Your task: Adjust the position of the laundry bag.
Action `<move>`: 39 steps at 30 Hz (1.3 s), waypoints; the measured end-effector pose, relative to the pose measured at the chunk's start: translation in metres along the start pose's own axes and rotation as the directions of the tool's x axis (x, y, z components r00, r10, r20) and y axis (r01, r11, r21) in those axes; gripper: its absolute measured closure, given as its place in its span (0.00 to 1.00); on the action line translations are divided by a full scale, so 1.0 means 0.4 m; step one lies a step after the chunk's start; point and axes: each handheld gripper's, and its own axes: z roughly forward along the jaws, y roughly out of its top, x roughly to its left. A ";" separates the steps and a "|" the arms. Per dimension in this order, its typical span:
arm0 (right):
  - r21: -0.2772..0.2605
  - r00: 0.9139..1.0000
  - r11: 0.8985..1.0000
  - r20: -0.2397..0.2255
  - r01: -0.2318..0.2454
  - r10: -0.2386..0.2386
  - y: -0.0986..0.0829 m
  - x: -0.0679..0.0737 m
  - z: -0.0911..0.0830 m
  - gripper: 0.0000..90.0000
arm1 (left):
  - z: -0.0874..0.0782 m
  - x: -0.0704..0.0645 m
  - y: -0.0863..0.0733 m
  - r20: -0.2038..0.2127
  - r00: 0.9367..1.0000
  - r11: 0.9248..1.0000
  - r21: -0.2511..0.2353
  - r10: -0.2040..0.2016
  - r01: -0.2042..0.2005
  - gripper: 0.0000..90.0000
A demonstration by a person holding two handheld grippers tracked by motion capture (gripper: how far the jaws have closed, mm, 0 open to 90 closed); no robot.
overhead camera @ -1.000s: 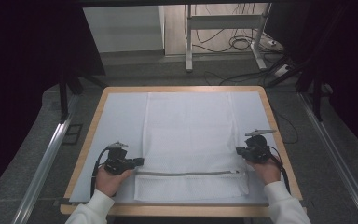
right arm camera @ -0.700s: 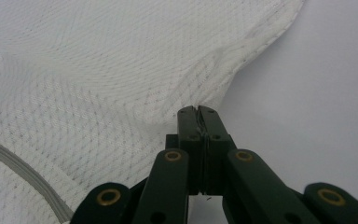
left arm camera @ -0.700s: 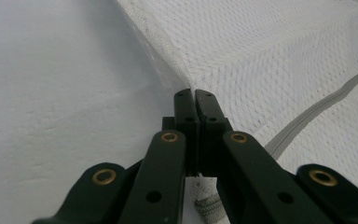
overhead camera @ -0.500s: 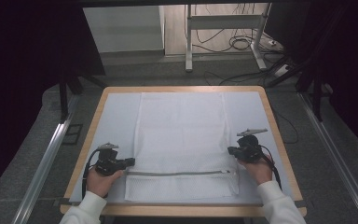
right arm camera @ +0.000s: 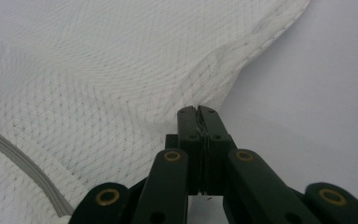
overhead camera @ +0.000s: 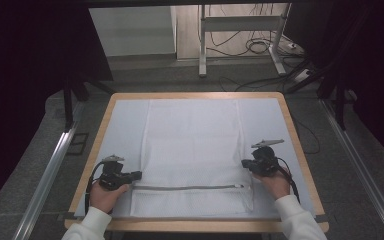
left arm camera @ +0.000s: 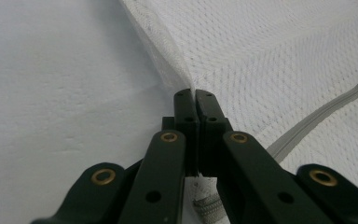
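One table [overhead camera: 290,131] carries a white mesh bag [overhead camera: 192,150] spread flat, its zipper [overhead camera: 185,188] near the front edge. Left gripper [overhead camera: 136,175] is clamped on the bag's left edge, right gripper [overhead camera: 245,164] on its right edge.

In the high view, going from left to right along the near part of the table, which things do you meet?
Left gripper → grey zipper of the white mesh bag → right gripper.
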 end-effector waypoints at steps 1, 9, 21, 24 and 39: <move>-0.001 1.000 1.000 -0.002 0.002 -0.002 0.000 0.003 0.002 0.97 | -0.002 0.002 -0.001 -0.001 1.000 1.000 -0.001 0.001 -0.001 1.00; 0.006 1.000 1.000 -0.011 0.012 -0.012 0.001 0.015 0.009 0.97 | -0.008 0.012 -0.009 -0.008 1.000 1.000 0.000 -0.006 0.006 1.00; 0.007 0.999 1.000 -0.031 0.023 -0.023 0.006 0.033 0.024 0.97 | -0.018 0.030 -0.020 -0.023 1.000 1.000 -0.002 -0.021 0.021 1.00; 0.007 0.999 1.000 -0.033 0.021 -0.020 0.005 0.033 0.023 0.97 | -0.018 0.033 -0.020 -0.022 1.000 1.000 0.001 -0.020 0.020 1.00; 0.010 0.999 1.000 -0.040 0.026 -0.026 0.007 0.035 0.031 0.97 | -0.024 0.035 -0.026 -0.034 0.999 1.000 -0.012 -0.024 0.024 0.98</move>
